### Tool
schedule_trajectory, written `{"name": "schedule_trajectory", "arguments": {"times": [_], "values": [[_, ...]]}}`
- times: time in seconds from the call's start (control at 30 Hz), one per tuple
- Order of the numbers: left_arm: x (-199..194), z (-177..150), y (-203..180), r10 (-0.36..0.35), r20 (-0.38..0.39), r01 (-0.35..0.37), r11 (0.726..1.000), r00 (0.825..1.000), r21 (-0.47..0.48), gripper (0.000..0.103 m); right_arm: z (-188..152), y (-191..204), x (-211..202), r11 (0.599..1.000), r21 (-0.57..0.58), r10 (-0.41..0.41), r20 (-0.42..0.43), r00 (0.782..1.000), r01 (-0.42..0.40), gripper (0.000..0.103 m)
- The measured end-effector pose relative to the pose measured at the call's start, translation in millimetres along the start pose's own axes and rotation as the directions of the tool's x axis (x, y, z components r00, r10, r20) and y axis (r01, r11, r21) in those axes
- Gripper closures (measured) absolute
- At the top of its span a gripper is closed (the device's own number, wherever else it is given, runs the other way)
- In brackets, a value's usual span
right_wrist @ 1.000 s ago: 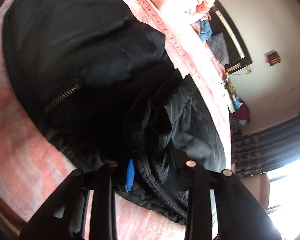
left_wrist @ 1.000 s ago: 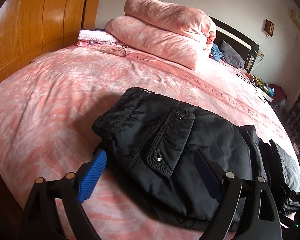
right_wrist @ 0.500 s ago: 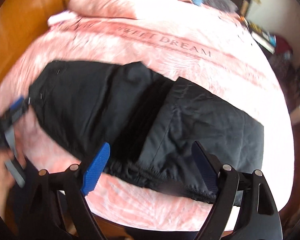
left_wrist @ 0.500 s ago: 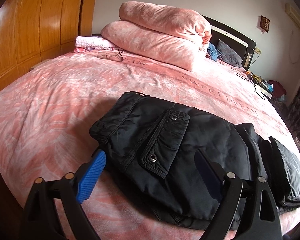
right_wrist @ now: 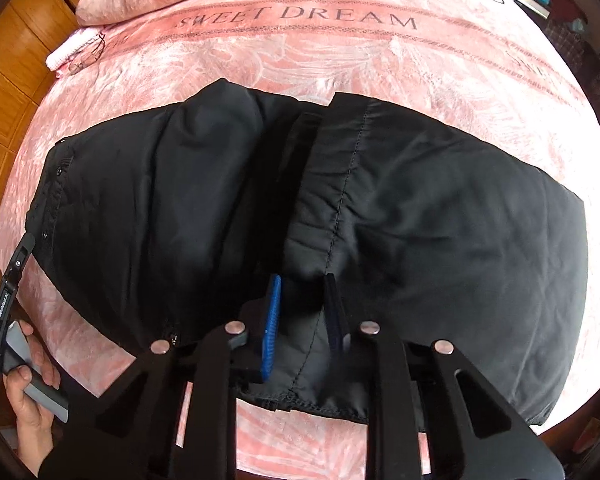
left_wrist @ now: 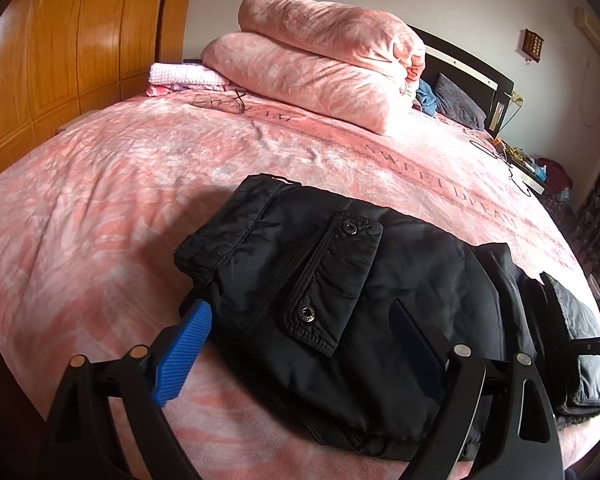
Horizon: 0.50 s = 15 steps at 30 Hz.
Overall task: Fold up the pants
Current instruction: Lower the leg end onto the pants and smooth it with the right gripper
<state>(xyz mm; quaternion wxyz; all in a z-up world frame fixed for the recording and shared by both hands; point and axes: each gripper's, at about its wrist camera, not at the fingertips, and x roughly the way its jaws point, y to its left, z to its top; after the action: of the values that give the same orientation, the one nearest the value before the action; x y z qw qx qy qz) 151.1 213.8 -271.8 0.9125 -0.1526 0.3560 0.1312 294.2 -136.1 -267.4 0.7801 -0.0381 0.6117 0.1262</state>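
Black padded pants [left_wrist: 372, 280] lie folded across the near edge of a pink bed [left_wrist: 120, 184]. A flap pocket with two snaps faces up at the left end. My left gripper [left_wrist: 300, 324] is open just above that left end, holding nothing. In the right wrist view the pants [right_wrist: 440, 208] span the bed, the right part folded over the left. My right gripper [right_wrist: 302, 300] is shut on the pants' near hem fold, at the middle. The left gripper's tip [right_wrist: 14, 276] shows at the far left.
A folded pink duvet [left_wrist: 324, 60] and a pale folded cloth [left_wrist: 180, 76] sit at the bed's far end, with eyeglasses [left_wrist: 220, 100] nearby. A wooden wardrobe [left_wrist: 60, 48] stands left. A black headboard [left_wrist: 468, 72] and a cluttered nightstand [left_wrist: 528, 160] are at the right.
My right gripper was open above the pants half a second ago; now it has come down and shut on the near hem fold. My left gripper has stayed open and barely moved.
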Motion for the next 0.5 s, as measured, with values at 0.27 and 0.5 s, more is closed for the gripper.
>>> {"name": "schedule_trajectory", "arguments": {"times": [0.27, 0.5], "values": [[-1.5, -0.4, 1.6, -0.001, 0.005, 0.001, 1.0, 1.0, -0.003, 0.012, -11.6, 14.5, -24.0, 0.999, -0.022, 0.035, 0.052, 0.998, -0.033, 0.093], [-1.3, -0.3, -3.3, 0.01, 0.004, -0.01, 1.0, 1.0, 0.02, 0.012, -22.2, 29.6, 15.2, 0.997, -0.072, -0.019, -0.02, 1.0, 0.018, 0.092]]}}
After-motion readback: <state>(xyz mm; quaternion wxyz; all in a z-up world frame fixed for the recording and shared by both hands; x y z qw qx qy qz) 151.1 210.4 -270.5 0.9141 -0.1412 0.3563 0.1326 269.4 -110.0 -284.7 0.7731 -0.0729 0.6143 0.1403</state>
